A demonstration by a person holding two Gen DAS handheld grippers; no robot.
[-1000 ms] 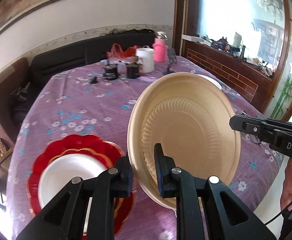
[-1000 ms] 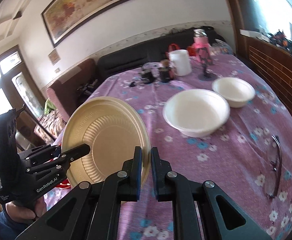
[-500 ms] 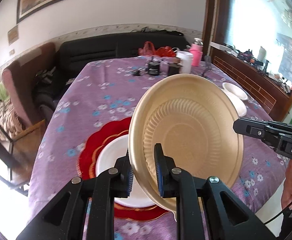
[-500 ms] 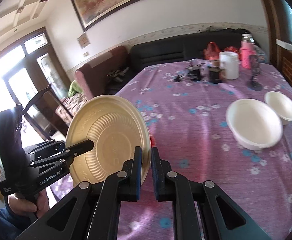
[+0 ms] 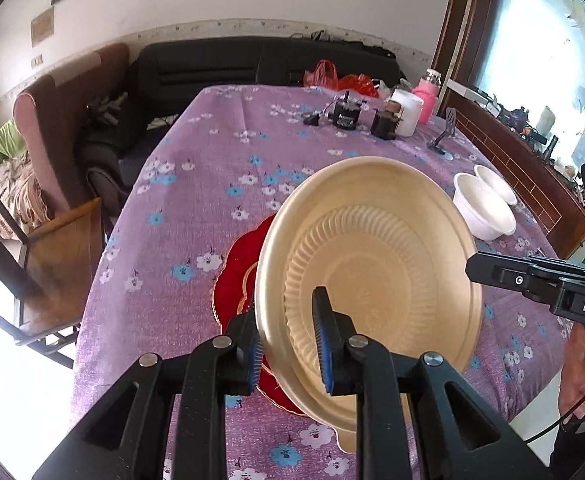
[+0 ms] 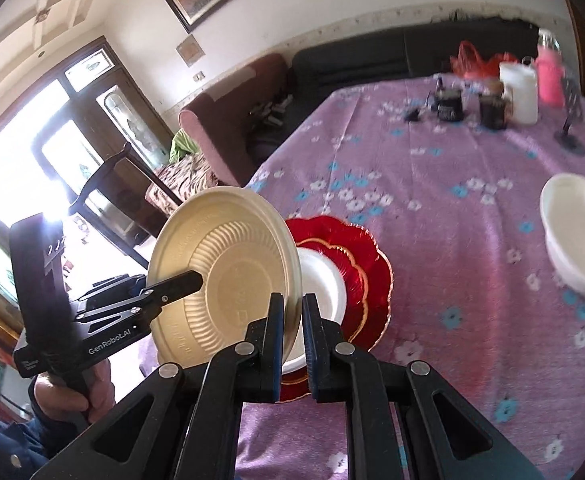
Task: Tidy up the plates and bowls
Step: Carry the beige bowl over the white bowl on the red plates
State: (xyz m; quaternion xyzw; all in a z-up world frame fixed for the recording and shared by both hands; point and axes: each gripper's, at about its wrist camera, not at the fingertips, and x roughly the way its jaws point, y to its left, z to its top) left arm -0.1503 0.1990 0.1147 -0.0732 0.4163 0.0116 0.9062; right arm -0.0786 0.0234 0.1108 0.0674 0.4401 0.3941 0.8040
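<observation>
The gold plate (image 5: 372, 280) hangs tilted on edge above the table (image 5: 196, 184), gripped from two sides; the left gripper (image 5: 288, 344) has the near rim between its blue pads and its jaws are opening, so that hold looks to be loosening; the right gripper (image 6: 292, 324) is clenched on the opposite rim, and in the left wrist view its black finger reaches the plate from 3 o'clock.

Directly beneath, at about 9 o'clock of the gold plate in the left view, sits the red scalloped plate (image 6: 356, 248) with a smaller white plate (image 6: 324, 280) nested in it; that stack reads as the destination. Two white bowls (image 5: 484, 208) wait well apart at 2 o'clock, touching or nearly so.

To do this well, I'd say the plate wants levelling first; it stands far too steep to drop. The right claw should carry the weight alone while the left lets go cleanly, without dragging the rim sideways; then lower it flat and centred over the white plate, so the ribbed well seats and does not ride up on the red scallops; release only once the base rests. A thin, light plate like this may flex or skate if let go early.
</observation>
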